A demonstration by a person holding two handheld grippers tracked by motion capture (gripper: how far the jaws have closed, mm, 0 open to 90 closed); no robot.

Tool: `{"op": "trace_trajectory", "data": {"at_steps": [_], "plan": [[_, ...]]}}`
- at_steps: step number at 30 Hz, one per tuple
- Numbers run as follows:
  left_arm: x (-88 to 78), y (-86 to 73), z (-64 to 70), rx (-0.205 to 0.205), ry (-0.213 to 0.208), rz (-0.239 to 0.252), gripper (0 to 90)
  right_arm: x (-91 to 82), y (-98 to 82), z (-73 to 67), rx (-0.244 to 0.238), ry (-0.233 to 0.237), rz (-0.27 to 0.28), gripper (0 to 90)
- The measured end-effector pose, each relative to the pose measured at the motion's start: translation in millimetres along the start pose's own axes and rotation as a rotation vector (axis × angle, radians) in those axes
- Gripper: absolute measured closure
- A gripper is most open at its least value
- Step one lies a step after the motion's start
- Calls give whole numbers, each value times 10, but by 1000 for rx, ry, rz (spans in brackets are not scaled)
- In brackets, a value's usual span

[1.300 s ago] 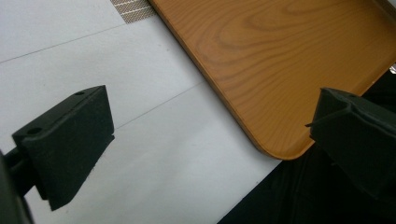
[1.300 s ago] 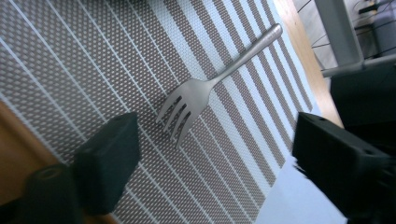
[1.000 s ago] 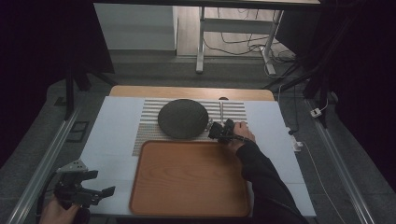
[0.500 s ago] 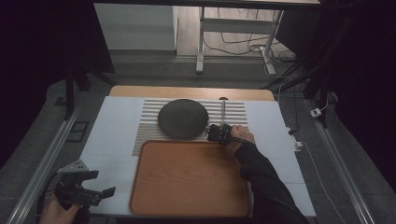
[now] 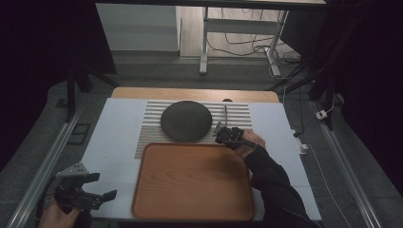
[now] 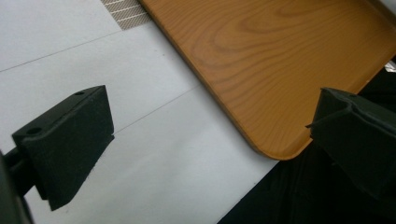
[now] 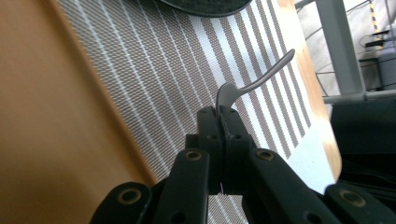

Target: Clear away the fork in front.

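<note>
A slim metal spoon [image 7: 261, 77] lies over the striped placemat [image 5: 237, 111], handle pointing to the far edge. My right gripper [image 7: 218, 114] is shut on its near end; in the high view this gripper [image 5: 223, 133] sits just past the wooden tray's [image 5: 190, 190] far right corner, beside a dark round plate [image 5: 186, 119]. The spoon's handle [image 5: 225, 114] shows as a thin line beyond the jaws. My left gripper [image 5: 102, 186] hovers at the table's near left corner, open and holding nothing. Its jaws [image 6: 210, 135] stand wide over the white cover and the tray's corner [image 6: 280, 144].
The white table cover [image 5: 119, 142] spreads left of the tray. A wooden table edge [image 5: 190, 93] runs along the far side, with metal rails [image 5: 47, 161] along both sides. The table's near edge drops off by the left gripper.
The right gripper's jaws have closed on the spoon's near end, and the hand has shifted slightly left and risen a little. The left gripper has stayed put.
</note>
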State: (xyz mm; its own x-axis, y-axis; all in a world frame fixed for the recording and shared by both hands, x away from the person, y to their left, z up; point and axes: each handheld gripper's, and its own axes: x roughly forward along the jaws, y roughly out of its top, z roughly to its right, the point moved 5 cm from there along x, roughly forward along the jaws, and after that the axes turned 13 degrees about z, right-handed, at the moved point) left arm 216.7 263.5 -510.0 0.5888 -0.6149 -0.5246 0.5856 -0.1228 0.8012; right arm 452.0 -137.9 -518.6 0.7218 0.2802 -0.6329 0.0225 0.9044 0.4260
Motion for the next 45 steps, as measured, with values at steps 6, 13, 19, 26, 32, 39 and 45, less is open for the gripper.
{"op": "trace_trajectory", "data": {"at_steps": [6, 13, 19, 26, 32, 39, 45], "plan": [[-11, 21, 6, 8, -10, 26, 0, -201, -6, 2, 101, 30, 67, 890], [8, 47, 35, 15, -42, 30, 0, -481, -24, -31, 260, 108, 168, 890], [45, 71, 45, 28, -69, 35, 0, -690, -47, -67, 350, 165, 246, 890], [113, 117, 67, 49, -104, 37, 0, -874, -84, -151, 436, 228, 304, 890], [196, 189, 122, 73, -130, 38, 0, -1022, -147, -265, 511, 298, 353, 890], [325, 293, 222, 105, -200, 41, 0, -1200, -138, -458, 535, 368, 403, 891], [453, 366, 301, 143, -246, 34, 0, -1329, -109, -550, 545, 421, 444, 891]]}}
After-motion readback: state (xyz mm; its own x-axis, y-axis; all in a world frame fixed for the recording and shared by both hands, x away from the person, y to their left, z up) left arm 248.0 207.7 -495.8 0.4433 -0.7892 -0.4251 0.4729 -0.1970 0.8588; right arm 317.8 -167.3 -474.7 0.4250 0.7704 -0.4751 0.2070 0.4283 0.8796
